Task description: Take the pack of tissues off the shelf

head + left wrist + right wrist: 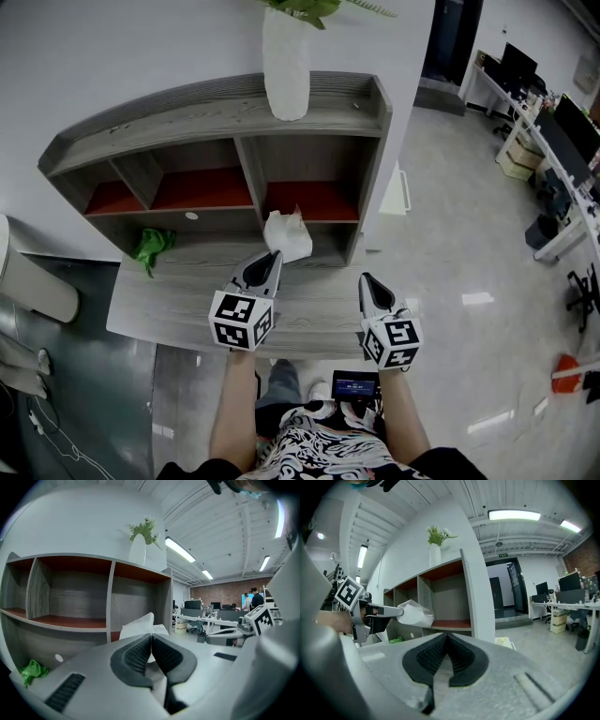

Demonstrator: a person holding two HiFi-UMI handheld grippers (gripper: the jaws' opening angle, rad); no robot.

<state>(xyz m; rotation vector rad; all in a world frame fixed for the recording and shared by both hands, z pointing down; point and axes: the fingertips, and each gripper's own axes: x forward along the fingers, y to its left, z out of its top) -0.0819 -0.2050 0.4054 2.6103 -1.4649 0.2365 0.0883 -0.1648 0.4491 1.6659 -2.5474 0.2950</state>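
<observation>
Pack of tissues (286, 234) is dead centre of the head view, just in front of the lower right compartment of the grey shelf (216, 103), and that shelf fills the upper left. A white vase (285, 66) stands on top, upper middle. Left gripper (270, 258), lower centre, is clenched on the pack's near edge. Right gripper (368, 281), just to its right, has its jaws pressed together on nothing. A small green crumpled thing (152, 246) lies at left.
</observation>
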